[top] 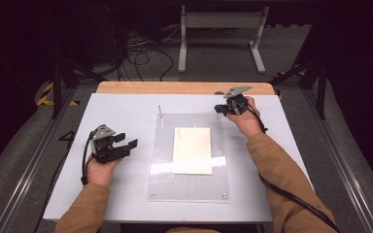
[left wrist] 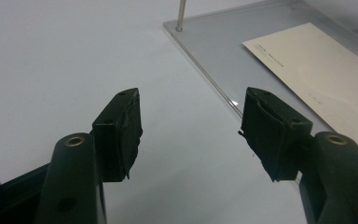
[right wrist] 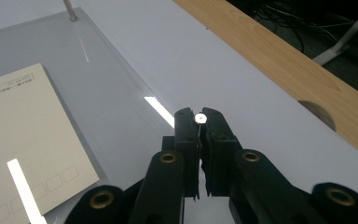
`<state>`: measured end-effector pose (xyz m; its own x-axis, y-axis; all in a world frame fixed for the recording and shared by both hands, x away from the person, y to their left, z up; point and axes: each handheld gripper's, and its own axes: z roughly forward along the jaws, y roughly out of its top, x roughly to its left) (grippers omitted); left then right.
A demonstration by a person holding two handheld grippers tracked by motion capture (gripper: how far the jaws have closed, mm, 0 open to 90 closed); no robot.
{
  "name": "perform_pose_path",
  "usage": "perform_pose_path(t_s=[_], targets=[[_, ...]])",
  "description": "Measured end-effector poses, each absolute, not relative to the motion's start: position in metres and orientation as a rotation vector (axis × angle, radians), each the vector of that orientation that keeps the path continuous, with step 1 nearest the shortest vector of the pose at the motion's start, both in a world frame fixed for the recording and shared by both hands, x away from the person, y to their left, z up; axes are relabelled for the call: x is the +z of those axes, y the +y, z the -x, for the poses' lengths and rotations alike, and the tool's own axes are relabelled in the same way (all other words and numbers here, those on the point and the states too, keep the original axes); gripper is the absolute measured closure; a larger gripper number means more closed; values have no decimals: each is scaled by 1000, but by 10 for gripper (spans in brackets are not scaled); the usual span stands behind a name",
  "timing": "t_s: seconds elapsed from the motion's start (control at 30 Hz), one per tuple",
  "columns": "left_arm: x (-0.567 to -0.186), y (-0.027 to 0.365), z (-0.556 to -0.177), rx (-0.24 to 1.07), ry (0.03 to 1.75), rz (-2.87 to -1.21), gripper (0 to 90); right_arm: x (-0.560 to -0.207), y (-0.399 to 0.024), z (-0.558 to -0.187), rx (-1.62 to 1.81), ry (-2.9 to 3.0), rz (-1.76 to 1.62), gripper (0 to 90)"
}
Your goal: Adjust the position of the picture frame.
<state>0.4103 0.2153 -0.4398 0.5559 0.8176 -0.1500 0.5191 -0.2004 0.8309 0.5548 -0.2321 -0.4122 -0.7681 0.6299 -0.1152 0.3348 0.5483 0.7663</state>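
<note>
Clear plastic made up the flat see-through sheet point(top: 189, 187) that was laid in the middle of the white desk point(top: 126, 116). A cream paper card point(top: 192, 150) was seen flat on the sheet, near its middle. Thin silver metal pins were stood up at the sheet's far corners: one pin point(top: 160, 111) at the far left corner and one pin point(right wrist: 199, 118) at the far right corner.

The right gripper point(top: 222, 109) was held over the far right corner of the sheet. In the right gripper view, its two black jaws were seen pressed close together on the silver pin there, with the small shiny top of the pin peeking out between the tips. The pin was pinched by the fingers point(right wrist: 188, 126).

The left gripper point(top: 126, 141) was held over the left side of the desk, just beside the left edge of the sheet. Its black fingers point(left wrist: 121, 126) were spread wide apart, and nothing was held between them. In the left gripper view, the bare white desk was seen between the jaws, and the far left pin point(left wrist: 182, 14) was seen further off.

A strip of light brown wood point(top: 184, 88) was seen along the far edge of the desk.
</note>
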Motion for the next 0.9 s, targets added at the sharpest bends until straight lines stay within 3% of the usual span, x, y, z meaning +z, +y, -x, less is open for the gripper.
perform_pose_path(t_s=[0.8, 0.9], targets=[[-441, 211, -412, 397, 1077, -1880, 379, -424, -210, -527, 1191, 2486, -673, 846], [-441, 210, -411, 398, 1078, -1882, 378, -427, -214, -525, 1270, 2432, -692, 755]])
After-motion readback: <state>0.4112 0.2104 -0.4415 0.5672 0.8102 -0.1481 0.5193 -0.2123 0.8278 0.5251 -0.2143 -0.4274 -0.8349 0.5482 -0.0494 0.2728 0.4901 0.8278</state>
